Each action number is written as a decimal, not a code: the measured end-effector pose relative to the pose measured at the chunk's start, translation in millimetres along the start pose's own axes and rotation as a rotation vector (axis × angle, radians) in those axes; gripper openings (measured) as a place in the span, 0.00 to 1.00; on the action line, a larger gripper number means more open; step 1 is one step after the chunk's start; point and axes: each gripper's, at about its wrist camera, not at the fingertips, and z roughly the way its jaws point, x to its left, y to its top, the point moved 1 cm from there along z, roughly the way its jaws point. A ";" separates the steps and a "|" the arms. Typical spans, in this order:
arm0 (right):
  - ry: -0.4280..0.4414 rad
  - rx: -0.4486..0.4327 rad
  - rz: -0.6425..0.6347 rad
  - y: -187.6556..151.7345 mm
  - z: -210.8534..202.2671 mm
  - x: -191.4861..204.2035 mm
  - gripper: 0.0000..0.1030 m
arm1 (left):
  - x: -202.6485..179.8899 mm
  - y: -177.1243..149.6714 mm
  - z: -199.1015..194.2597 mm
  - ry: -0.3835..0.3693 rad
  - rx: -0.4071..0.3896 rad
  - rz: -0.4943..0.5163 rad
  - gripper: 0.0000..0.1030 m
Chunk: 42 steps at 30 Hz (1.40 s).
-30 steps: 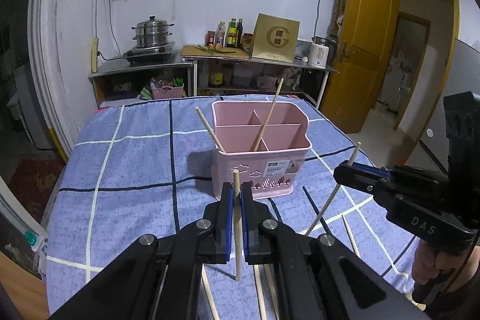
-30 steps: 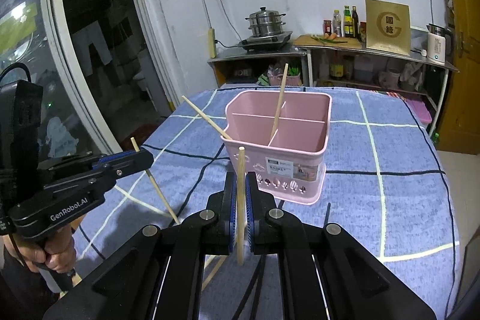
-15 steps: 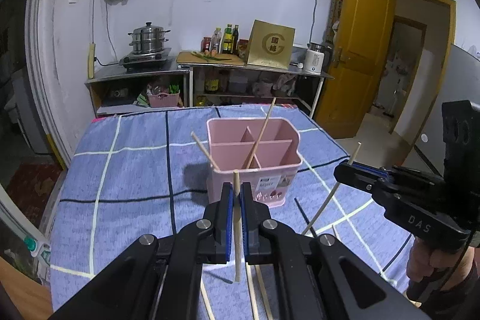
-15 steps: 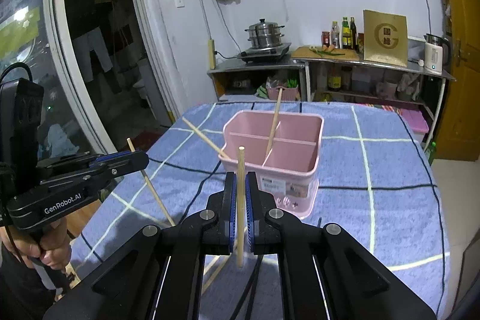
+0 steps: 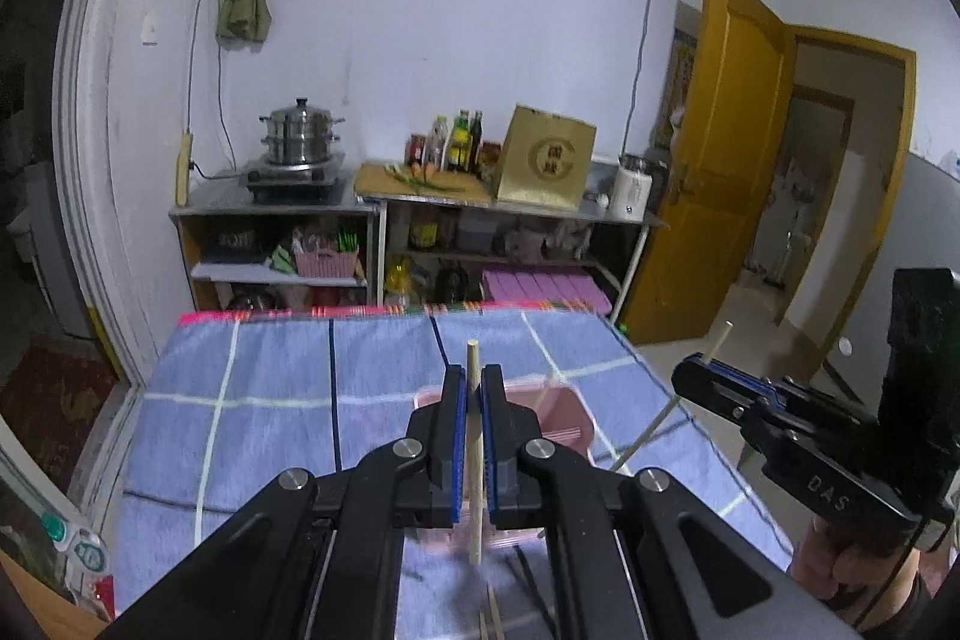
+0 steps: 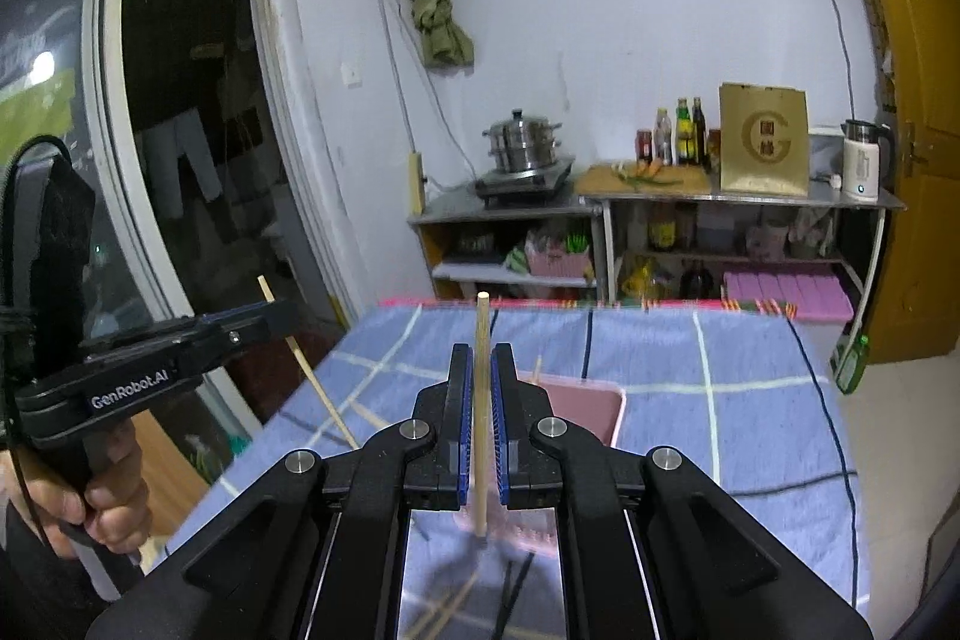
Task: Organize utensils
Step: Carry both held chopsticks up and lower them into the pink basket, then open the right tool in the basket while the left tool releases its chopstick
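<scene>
we have a wooden chopstick (image 5: 473, 451) pinched upright in the left tool (image 5: 473, 436) and another chopstick (image 6: 480, 418) upright in the right tool (image 6: 480, 430), and the pink utensil basket (image 5: 564, 409) sits below and just ahead of both on the desk (image 5: 270, 388), the left tool seemingly nearer.

Left hand-held gripper (image 5: 472, 421) clamped shut, right hand-held gripper (image 6: 482, 415) clamped shut, both angled slightly downward

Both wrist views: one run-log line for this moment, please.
left hand-held gripper: shut on chopstick | right hand-held gripper: shut on second chopstick | pink basket: below
</scene>
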 end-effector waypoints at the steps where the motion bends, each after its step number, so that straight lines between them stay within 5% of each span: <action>1: 0.001 -0.009 0.005 4.1 1.8 -0.6 0.06 | 0.8 5.1 2.7 0.001 -0.009 -0.003 0.04; 11: 0.006 -0.035 0.027 20.2 34.0 -7.2 0.06 | 15.0 23.2 40.6 0.013 -0.043 -0.025 0.04; 29: -0.008 0.088 0.048 -24.0 91.7 -22.1 0.06 | 35.8 -23.1 110.8 0.006 0.052 -0.041 0.04; 42: -0.002 0.147 0.053 -40.8 95.2 -26.9 0.06 | 31.9 -38.7 112.5 0.015 0.067 -0.014 0.05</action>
